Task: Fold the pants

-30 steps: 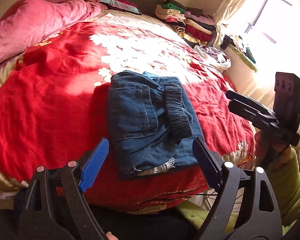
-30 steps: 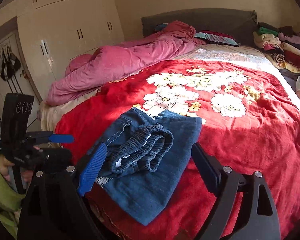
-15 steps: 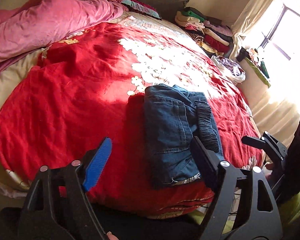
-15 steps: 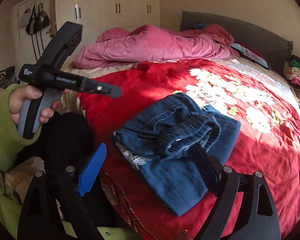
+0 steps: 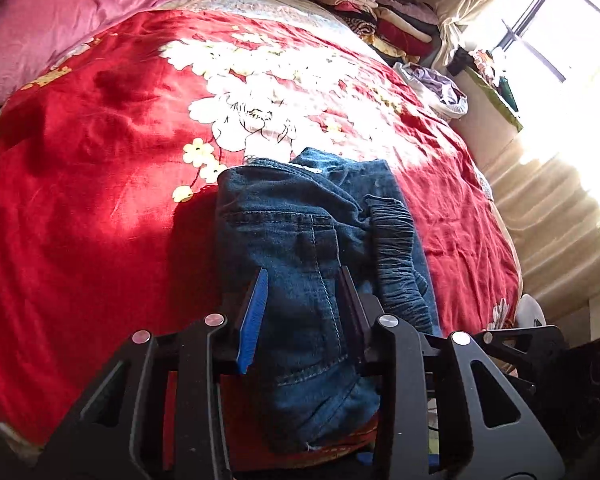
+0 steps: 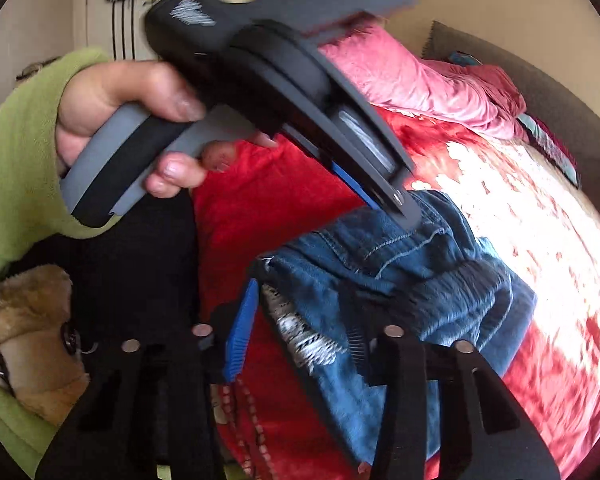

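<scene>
Folded blue denim pants lie near the front edge of a red flowered bedspread. My left gripper is over their near end. Its jaws are closing, and a fold of denim fills the gap and touches both pads. In the right wrist view the left gripper comes down from the upper left, held by a hand, with its tips in the pants. My right gripper straddles the frayed hem end. Its jaws are closing with the cloth against both fingers.
A pink duvet is bunched at the back left of the bed. A stack of folded clothes and a white bag of laundry are at the back right, by the curtained window. A green sleeve and a tan plush thing are at my left.
Both grippers have come in from wide open beside the pants onto them, and their jaws have narrowed on the denim. The right wrist has rolled, and the left gripper now crosses its view.
</scene>
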